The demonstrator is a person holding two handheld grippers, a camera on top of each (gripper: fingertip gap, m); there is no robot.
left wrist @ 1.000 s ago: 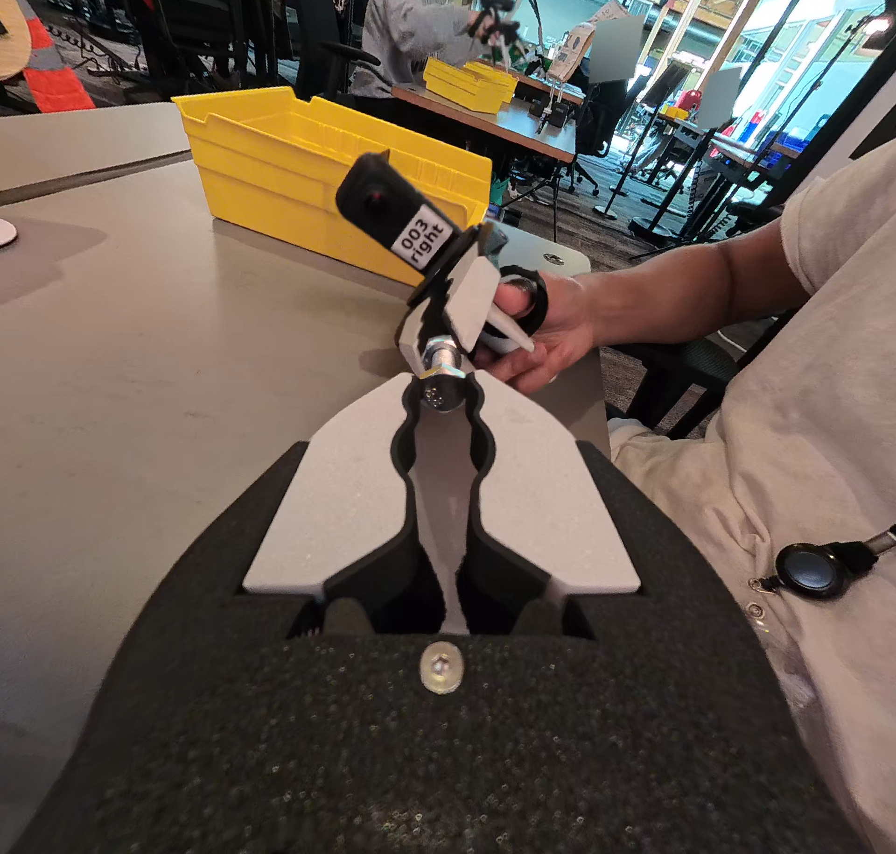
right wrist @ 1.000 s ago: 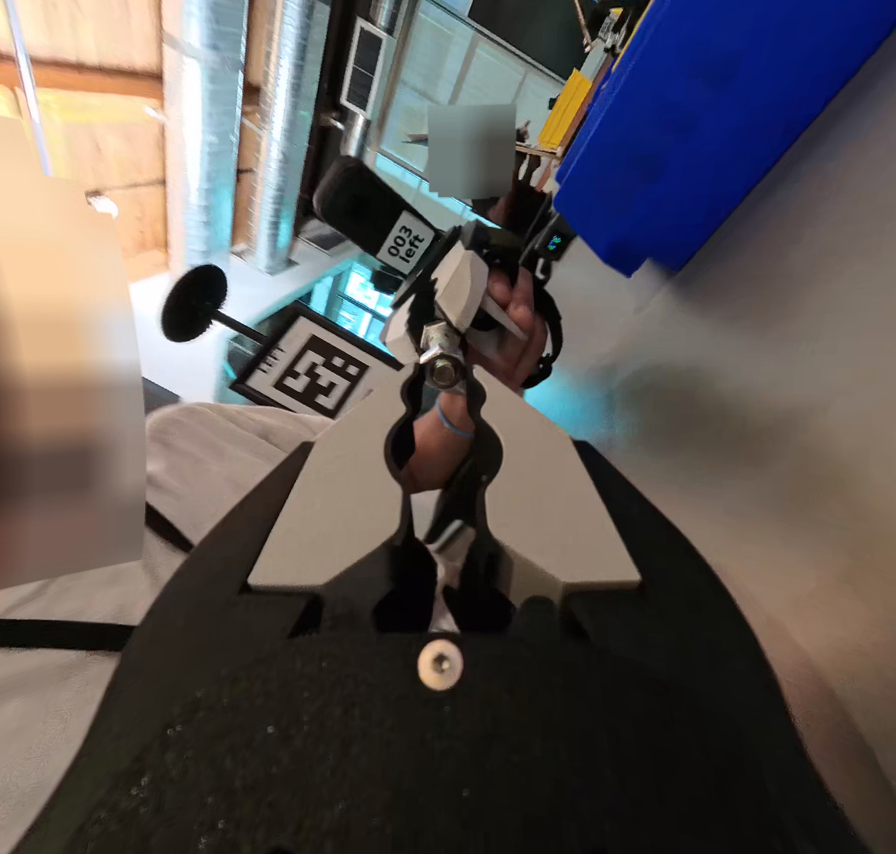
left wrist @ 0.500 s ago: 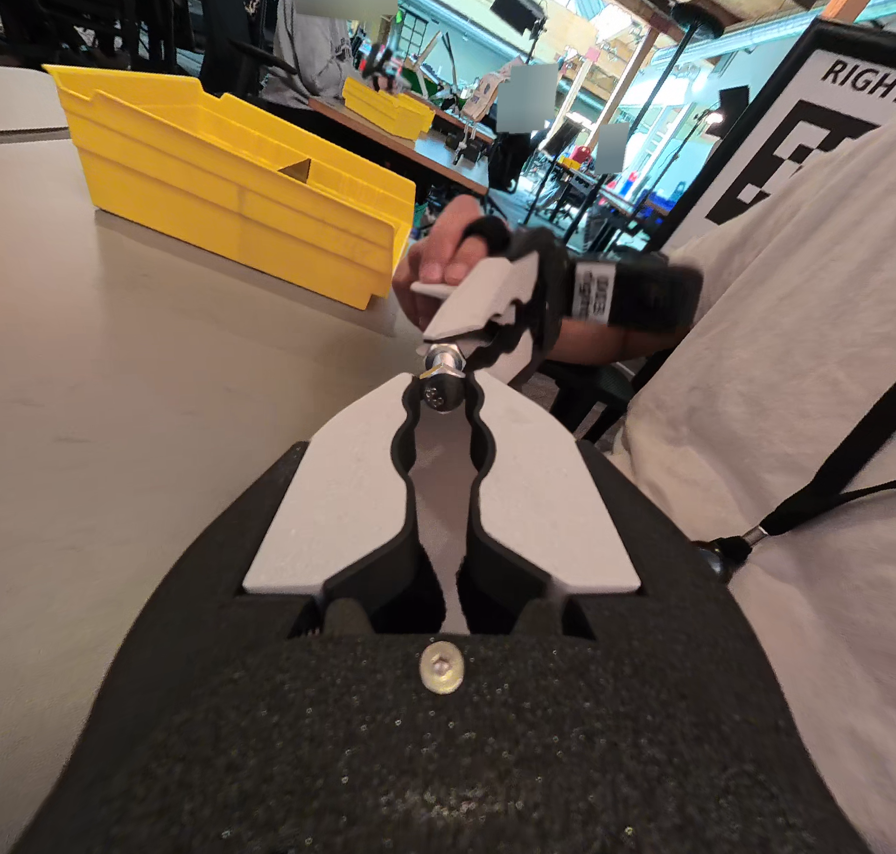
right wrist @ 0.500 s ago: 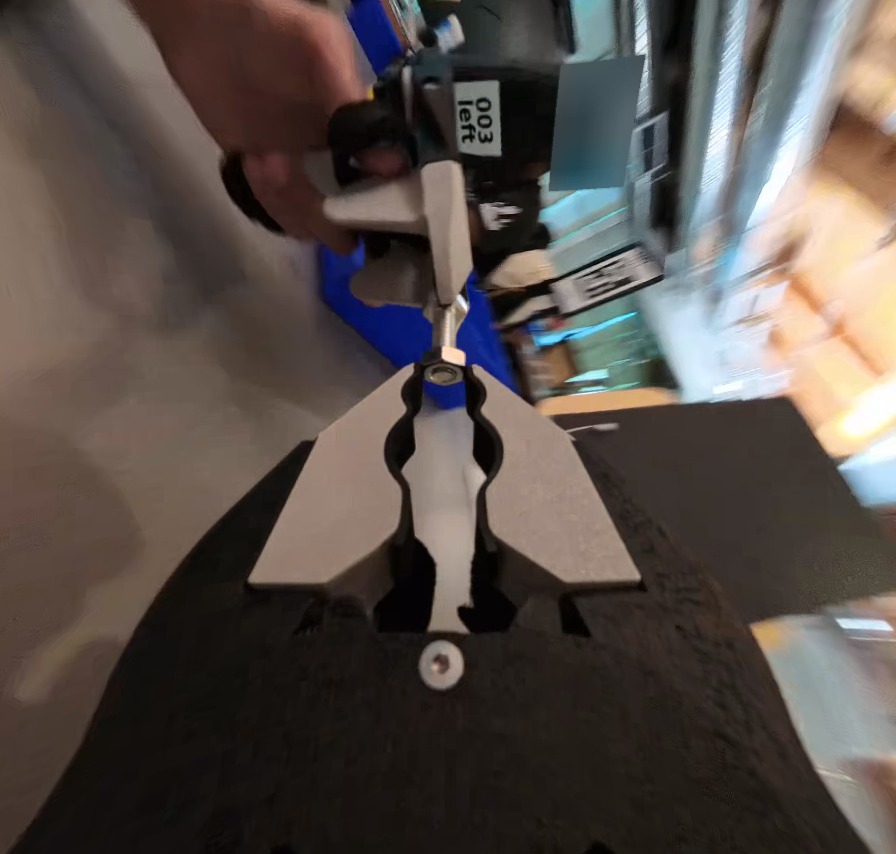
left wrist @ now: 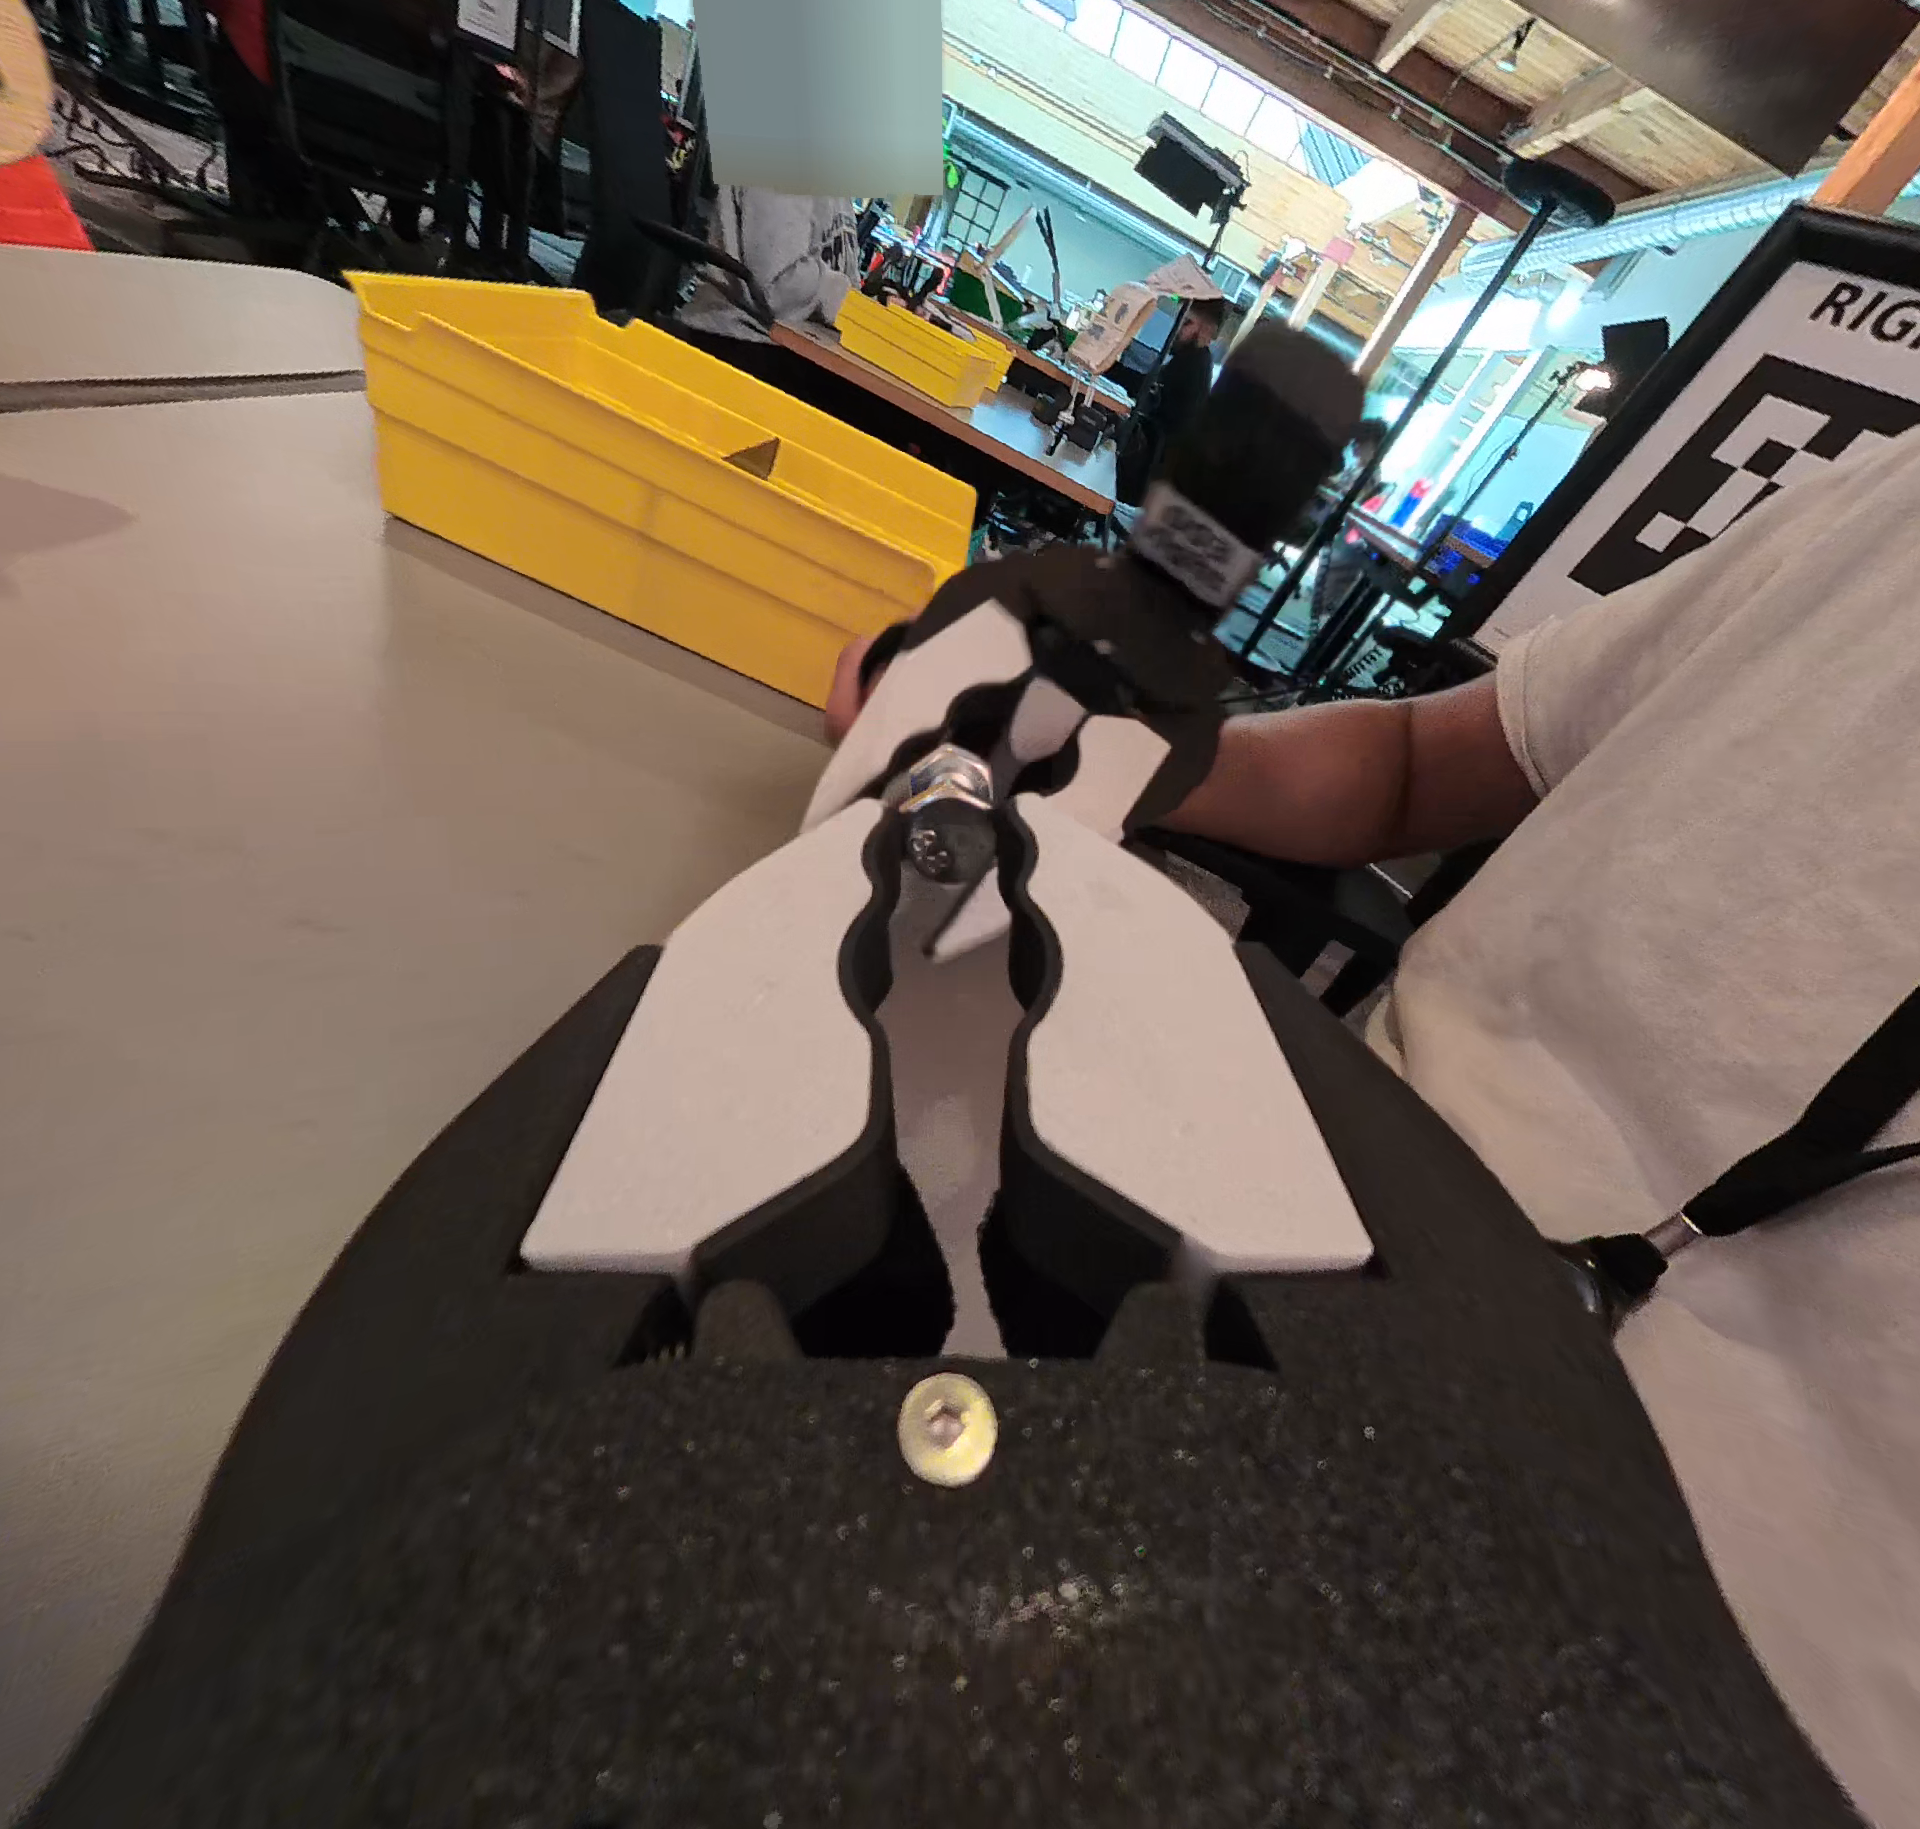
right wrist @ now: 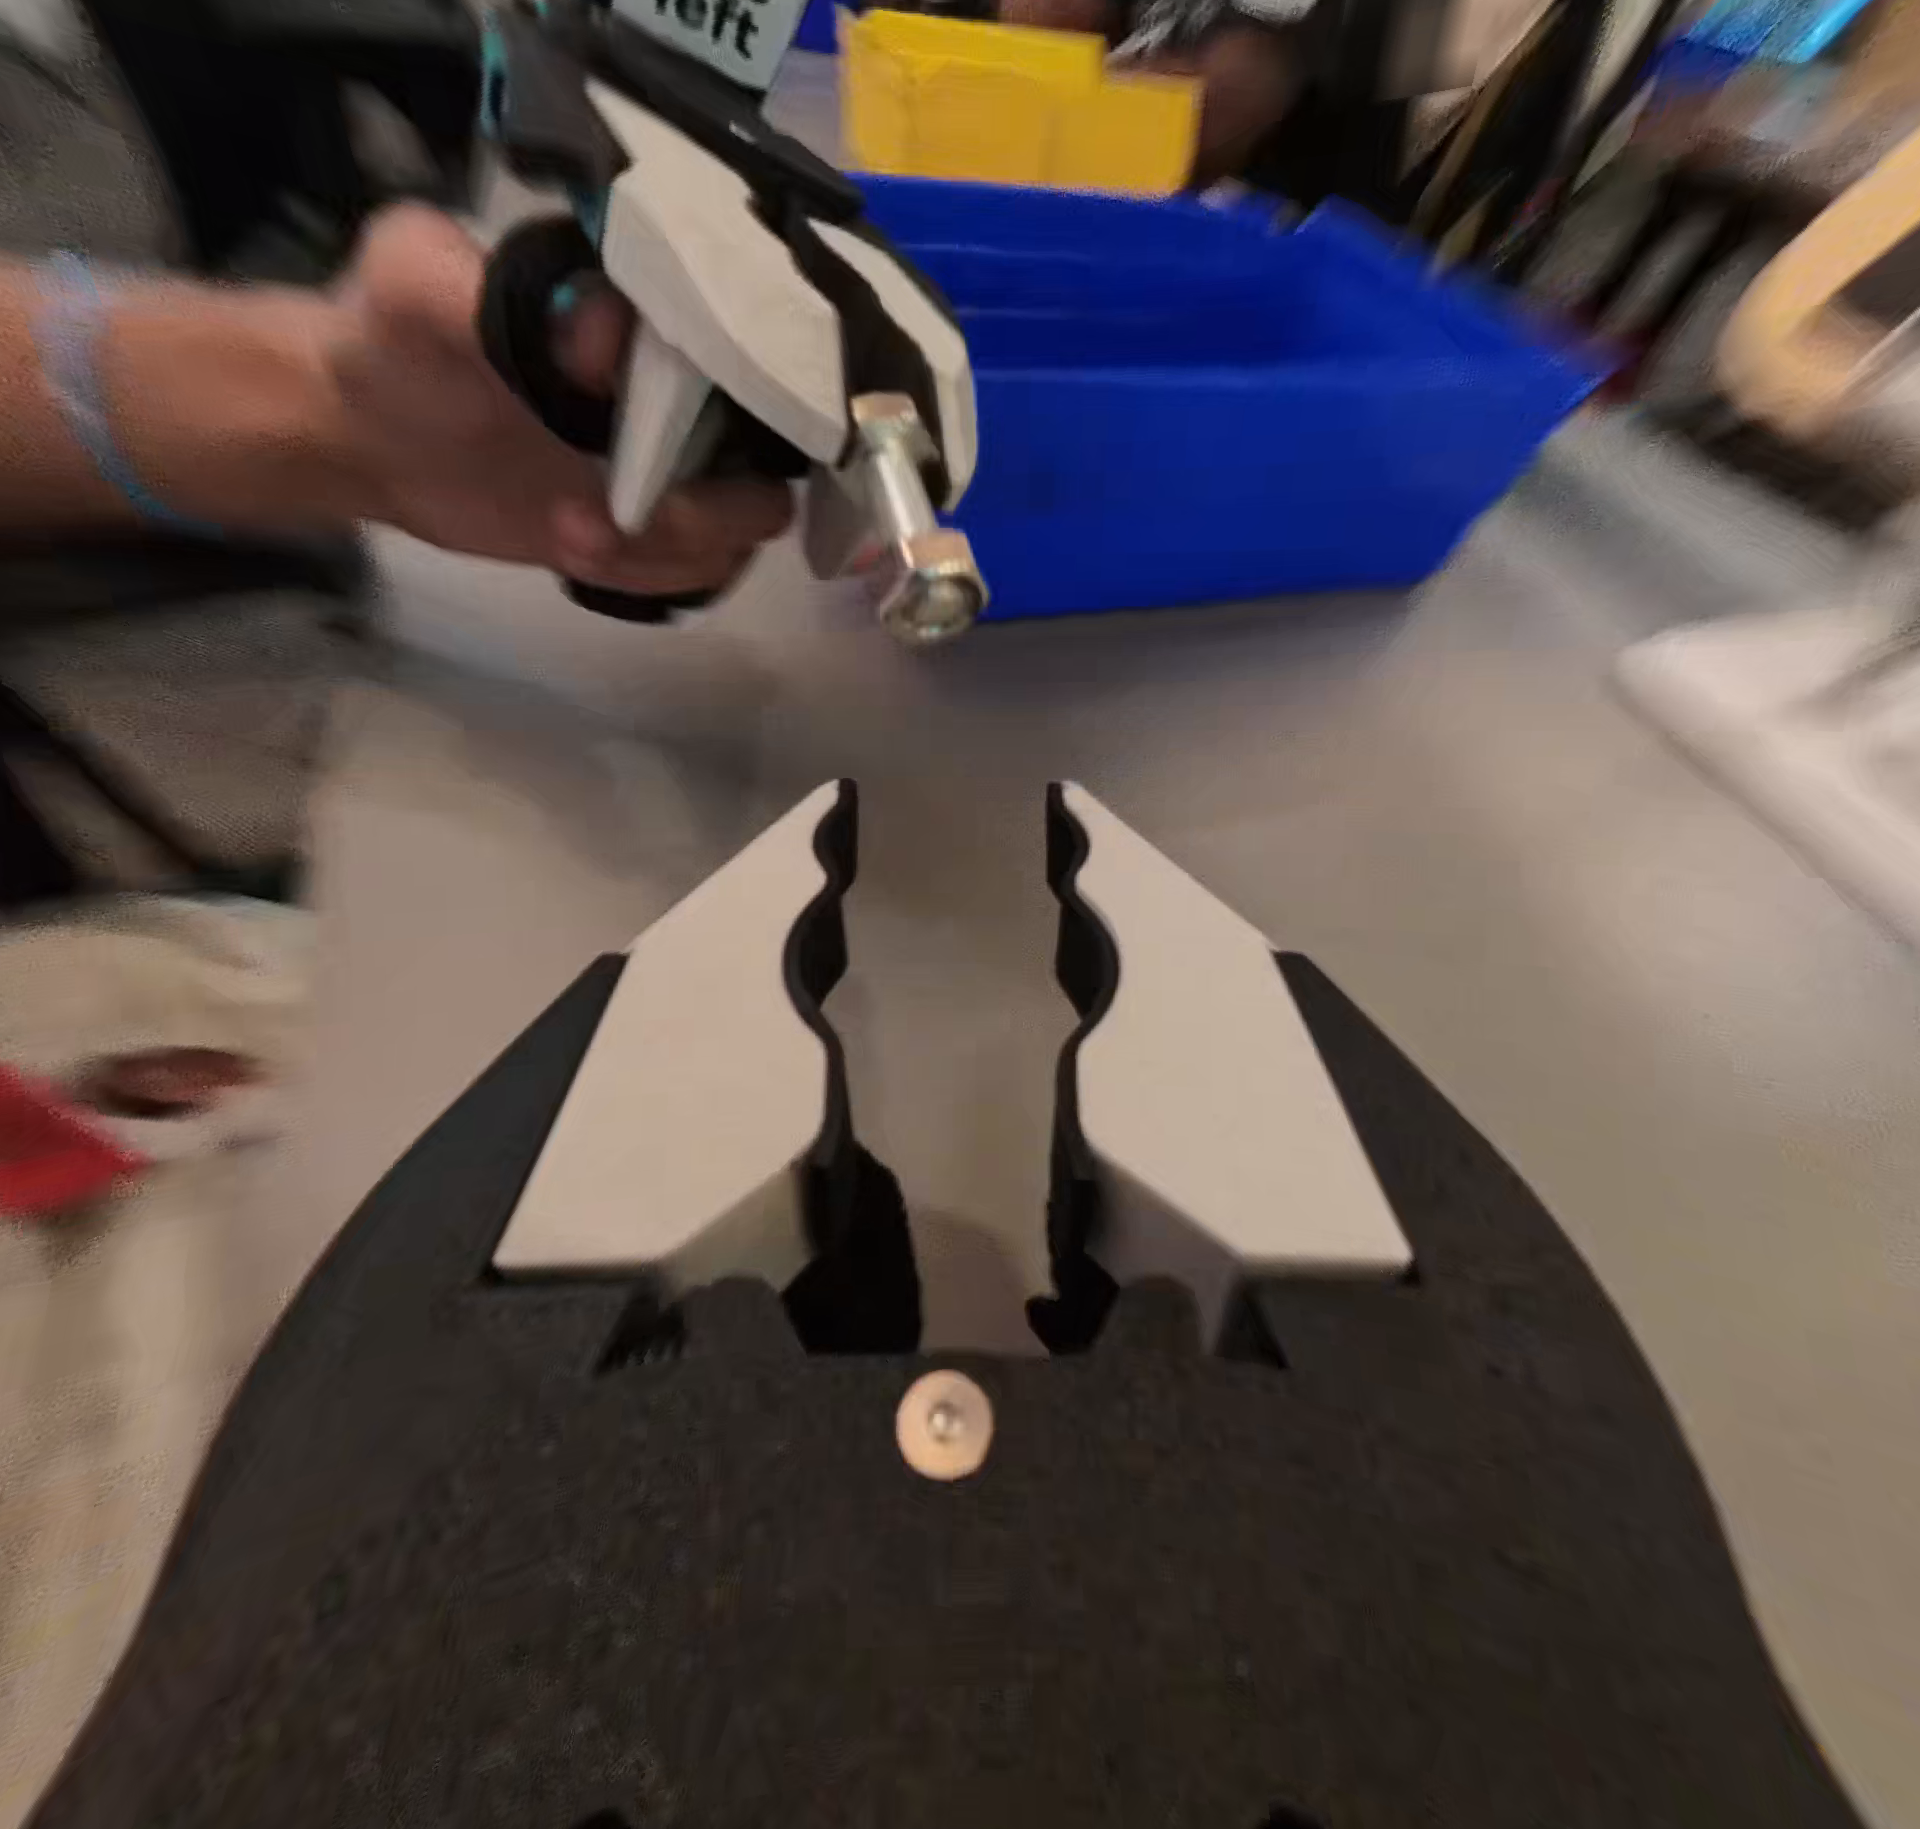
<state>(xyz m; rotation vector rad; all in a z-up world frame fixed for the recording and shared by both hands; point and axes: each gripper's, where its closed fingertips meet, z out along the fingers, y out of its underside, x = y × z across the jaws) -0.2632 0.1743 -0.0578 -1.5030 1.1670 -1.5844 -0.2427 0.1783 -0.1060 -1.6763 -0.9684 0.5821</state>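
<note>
My left gripper (left wrist: 943, 829) is shut on the head of a silver bolt (left wrist: 940, 849) and holds it above the grey table (left wrist: 260, 792). A silver hex nut (left wrist: 940, 787) sits on the bolt's shank just past my fingertips. In the right wrist view the left gripper (right wrist: 899, 429) holds the bolt (right wrist: 896, 491) pointing towards the camera, with the nut (right wrist: 932, 595) on its free end. My right gripper (right wrist: 951, 792) is open and empty, a short way back from the nut. It also shows in the left wrist view (left wrist: 1023, 730), jaws apart just beyond the nut.
A yellow bin (left wrist: 644, 491) stands on the table beyond the left gripper. A blue bin (right wrist: 1195, 377) stands behind the bolt in the right wrist view, with a yellow bin (right wrist: 997, 106) farther back. A person's arm (left wrist: 1351, 771) reaches in from the right. The gap from one gripper's tips to the other's is roughly 6 centimeters.
My right gripper was shut on the nut at the bolt's end and rolled around with it. Now it has opened, let go of the nut and drawn back. The left gripper kept its hold.
</note>
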